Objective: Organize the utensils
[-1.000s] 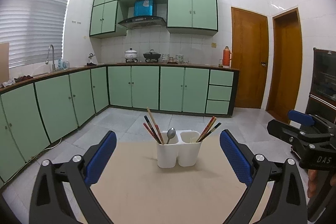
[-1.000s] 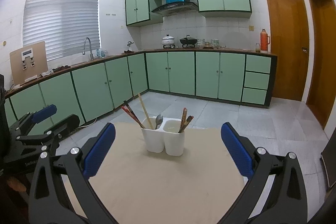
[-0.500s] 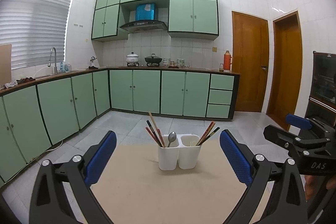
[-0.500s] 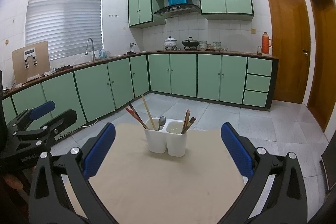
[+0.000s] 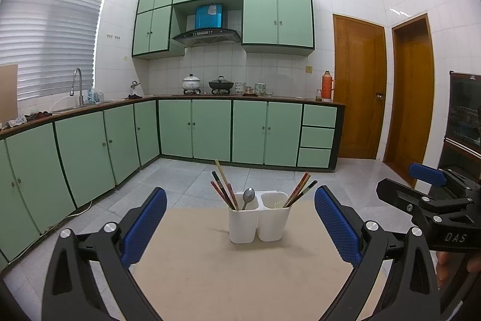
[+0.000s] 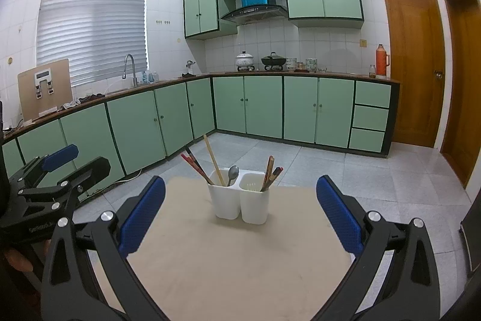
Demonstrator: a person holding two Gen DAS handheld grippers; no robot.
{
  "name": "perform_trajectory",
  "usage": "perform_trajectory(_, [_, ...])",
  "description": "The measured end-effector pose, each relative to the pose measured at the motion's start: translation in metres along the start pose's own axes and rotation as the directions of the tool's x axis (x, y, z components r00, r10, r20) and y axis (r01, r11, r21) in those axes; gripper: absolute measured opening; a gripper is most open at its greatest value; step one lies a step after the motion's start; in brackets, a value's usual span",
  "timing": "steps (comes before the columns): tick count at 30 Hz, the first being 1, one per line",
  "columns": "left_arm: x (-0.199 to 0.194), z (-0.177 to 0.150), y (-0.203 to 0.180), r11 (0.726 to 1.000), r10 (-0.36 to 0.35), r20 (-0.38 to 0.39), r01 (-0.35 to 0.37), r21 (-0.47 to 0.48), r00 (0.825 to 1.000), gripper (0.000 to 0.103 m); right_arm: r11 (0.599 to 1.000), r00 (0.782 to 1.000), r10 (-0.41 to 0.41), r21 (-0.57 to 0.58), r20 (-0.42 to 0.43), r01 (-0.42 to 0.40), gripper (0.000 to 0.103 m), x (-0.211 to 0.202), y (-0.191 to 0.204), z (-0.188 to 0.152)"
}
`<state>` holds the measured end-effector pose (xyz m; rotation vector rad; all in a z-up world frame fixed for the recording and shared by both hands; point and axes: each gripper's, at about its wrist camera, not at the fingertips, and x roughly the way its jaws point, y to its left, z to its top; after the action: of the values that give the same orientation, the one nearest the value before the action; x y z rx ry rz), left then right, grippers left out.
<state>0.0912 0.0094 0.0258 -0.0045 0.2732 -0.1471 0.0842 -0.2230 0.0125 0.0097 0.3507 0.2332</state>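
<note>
- My left gripper (image 5: 240,226) is spread wide, blue pads far apart, nothing btwn them. It hangs over the near part of the beige table (image 5: 240,276), well short of the caddy.
- My right gripper (image 6: 240,215) is the same: wide open, empty, above the table (image 6: 240,260) on its near side.
- The white two-cup utensil caddy (image 5: 259,217) stands upright toward the far edge of the table, approx centred btwn the pads in both views (image 6: 239,200).
- Left cup: a bunch of chopsticks (image 5: 224,190) leaning left, one pale stick taller than the dark/red ones, plus a metal spoon (image 5: 249,196) with its bowl up, against the inner side.
- Right cup: chopsticks leaning right. Left cam shows them fanned out (image 5: 300,188), approx 3-4 tips; right cam shows them bunched closer (image 6: 270,172), so I can't count them for sure.
- Pale fork tines (image 5: 277,204) peek just over the right cup's rim; the rest is hidden.
- Only the left cam catches the right gripper from the side (image 5: 433,200), at the frame's right edge, w/ fingertips of my hand (image 5: 451,260) below it and a dark glass-front cabinet (image 5: 464,116) behind.
- Only the right cam catches the left gripper (image 6: 57,170) at the left edge, and a wooden board w/ clips (image 6: 45,89) propped on the counter by the sink tap (image 6: 129,68).
</note>
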Motion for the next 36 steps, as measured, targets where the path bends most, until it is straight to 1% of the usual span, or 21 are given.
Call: perform_trajectory(36, [0.004,-0.0064,0.0046,1.0,0.004,-0.014,-0.004,-0.002,1.0,0.097,1.0,1.0,-0.002,0.001,-0.007,0.002,0.098,0.0049,0.0027,-0.0028])
